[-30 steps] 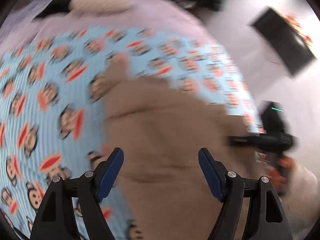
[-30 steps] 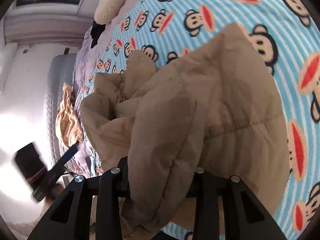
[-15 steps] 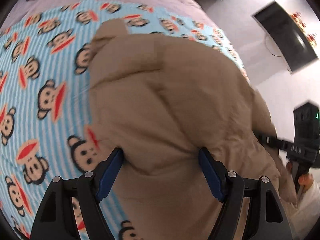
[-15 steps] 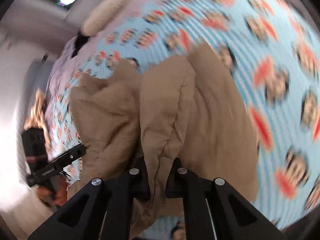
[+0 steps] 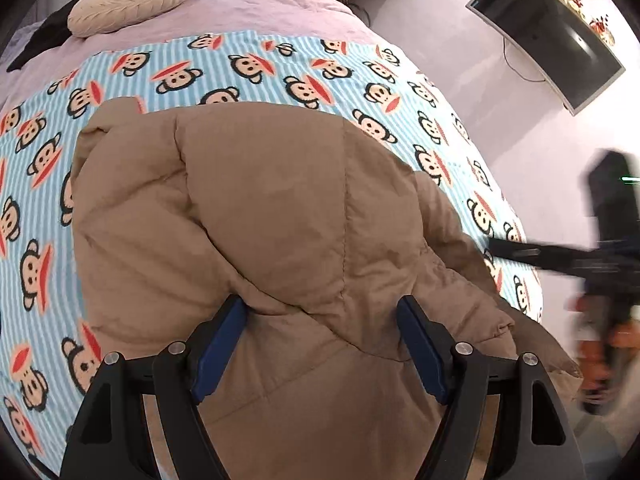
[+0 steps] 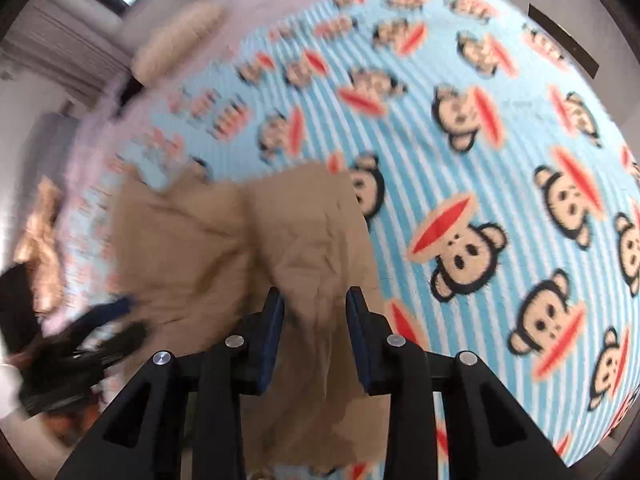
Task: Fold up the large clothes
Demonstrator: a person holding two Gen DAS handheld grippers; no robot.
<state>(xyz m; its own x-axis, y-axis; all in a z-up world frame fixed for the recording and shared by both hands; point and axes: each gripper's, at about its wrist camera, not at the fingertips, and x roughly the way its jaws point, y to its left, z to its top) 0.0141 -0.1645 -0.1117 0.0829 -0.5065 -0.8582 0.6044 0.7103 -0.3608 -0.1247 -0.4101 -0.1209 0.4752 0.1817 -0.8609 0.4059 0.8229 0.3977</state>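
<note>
A: On the monkey-print striped blue blanket (image 5: 256,60) lies the puffy tan quilted jacket (image 5: 260,208), bunched. Why?

B: Mid-fold, probably. The left claw (image 5: 320,344) stands spread over its hem; the right claw (image 6: 314,330) is opening, fabric loose between.

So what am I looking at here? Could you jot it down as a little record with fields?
Place: bed with a blue striped monkey-print blanket
Garment: tan padded coat, bunched on the blanket
Left claw: open wide, coat between its blue pads
Right claw: jaws opening, coat fabric between them
Also seen: cream pillow, wall screen
Fold: not yet neat
</note>
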